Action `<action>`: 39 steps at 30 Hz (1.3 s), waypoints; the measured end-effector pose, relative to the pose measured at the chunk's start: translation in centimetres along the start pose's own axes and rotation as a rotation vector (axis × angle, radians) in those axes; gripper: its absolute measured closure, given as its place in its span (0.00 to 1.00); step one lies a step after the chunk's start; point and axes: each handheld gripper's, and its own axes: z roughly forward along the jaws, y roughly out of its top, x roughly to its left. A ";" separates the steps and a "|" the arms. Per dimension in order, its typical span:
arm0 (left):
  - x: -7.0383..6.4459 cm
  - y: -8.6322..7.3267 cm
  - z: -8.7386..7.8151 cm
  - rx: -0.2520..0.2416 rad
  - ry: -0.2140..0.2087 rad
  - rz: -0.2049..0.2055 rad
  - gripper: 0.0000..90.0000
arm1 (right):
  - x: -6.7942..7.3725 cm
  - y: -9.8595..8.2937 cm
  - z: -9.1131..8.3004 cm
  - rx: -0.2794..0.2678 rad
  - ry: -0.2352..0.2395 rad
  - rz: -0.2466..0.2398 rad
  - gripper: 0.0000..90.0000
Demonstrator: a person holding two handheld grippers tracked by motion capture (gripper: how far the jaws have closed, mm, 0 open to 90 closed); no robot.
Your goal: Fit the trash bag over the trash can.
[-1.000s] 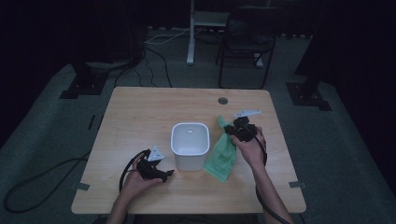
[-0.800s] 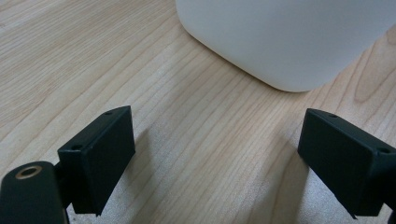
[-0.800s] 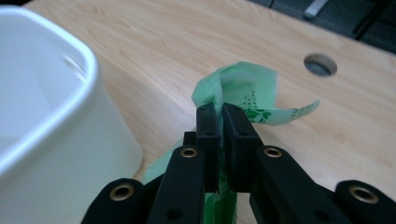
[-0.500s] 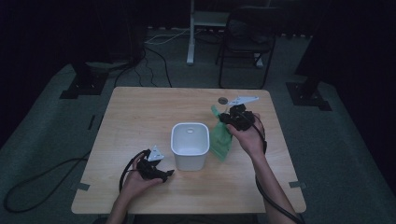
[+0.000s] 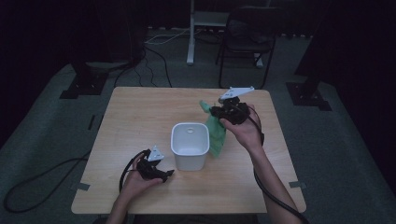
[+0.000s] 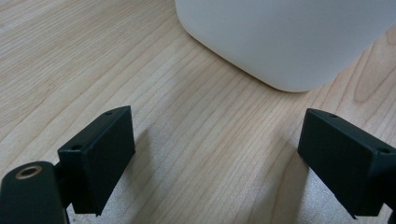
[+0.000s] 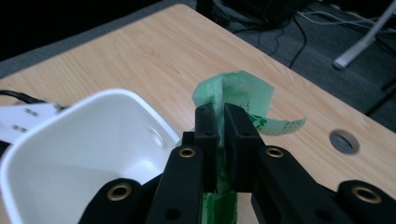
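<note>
On the left, the left gripper (image 5: 161, 173) rests low on the table (image 5: 140, 112) just beside the white bin (image 5: 190, 145); its jaws are wide apart with nothing between them, and they point at the bin's wall; it looks ready to steady the bin if needed. In the middle, the bin stands upright with its open top facing up, so a bag can go in. On the right, the right gripper (image 5: 219, 112) is lifted above the table, just beside the bin; its jaws are pinched tight on the top of the green bag (image 5: 216, 135). The bag hangs down long and loose; its long side runs up and down, with its top by the jaws and its bottom near the table, touching the bin's right side.
</note>
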 end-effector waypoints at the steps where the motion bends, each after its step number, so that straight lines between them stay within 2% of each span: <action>1: 0.0 0.0 0.0 0.000 0.000 0.000 0.13 | 0.2 0.3 0.0 -0.003 0.004 -0.004 0.94; 5: 0.0 0.0 0.0 0.000 0.001 0.001 0.13 | 1.0 1.3 0.2 -0.015 0.032 -0.024 0.94; 6: 0.0 0.0 0.0 0.000 0.001 0.000 0.13 | 1.6 1.9 0.4 -0.020 0.052 -0.041 0.94; 9: 0.0 0.0 0.0 0.001 0.000 0.002 0.13 | 2.3 2.6 0.6 -0.022 0.065 -0.055 0.94; 10: 0.0 0.0 0.0 0.001 0.000 0.002 0.13 | 3.0 3.3 0.8 -0.027 0.087 -0.070 0.94; 12: 0.0 0.0 0.0 0.002 -0.001 0.003 0.13 | 3.2 3.5 0.9 -0.028 0.096 -0.077 0.94; 13: 0.0 0.0 0.0 0.001 0.000 0.002 0.13 | 3.8 4.1 1.0 -0.035 0.120 -0.083 0.94; 14: 0.0 0.0 0.0 0.001 0.000 0.002 0.13 | 3.8 4.1 1.0 -0.035 0.120 -0.083 0.94; 15: 0.0 0.0 0.0 0.000 0.000 0.002 0.13 | 4.4 4.7 1.2 -0.042 0.150 -0.095 0.94; 17: 0.0 0.0 0.0 0.001 0.000 0.002 0.13 | 4.6 4.9 1.3 -0.044 0.162 -0.099 0.94; 18: 0.0 0.0 0.0 0.001 0.000 0.002 0.13 | 5.2 5.4 1.3 -0.048 0.188 -0.104 0.94; 19: 0.0 0.0 0.0 0.001 0.000 0.002 0.13 | 5.2 5.4 1.3 -0.048 0.188 -0.104 0.94; 23: 0.0 0.0 0.0 0.000 -0.001 0.001 0.13 | 6.9 6.5 1.4 -0.055 0.233 -0.138 0.93; 29: 0.0 0.0 0.0 0.000 0.001 0.001 0.13 | 8.6 7.3 0.9 -0.068 0.280 -0.173 0.93; 32: 0.0 0.0 0.0 0.000 0.000 0.001 0.13 | 8.9 7.4 0.7 -0.073 0.294 -0.179 0.93; 36: 0.0 0.0 0.0 0.000 0.000 0.001 0.13 | 9.4 7.3 0.1 -0.086 0.360 -0.173 0.93; 39: 0.0 0.0 0.0 0.000 0.000 0.001 0.13 | 9.8 7.3 -0.4 -0.085 0.363 -0.191 0.92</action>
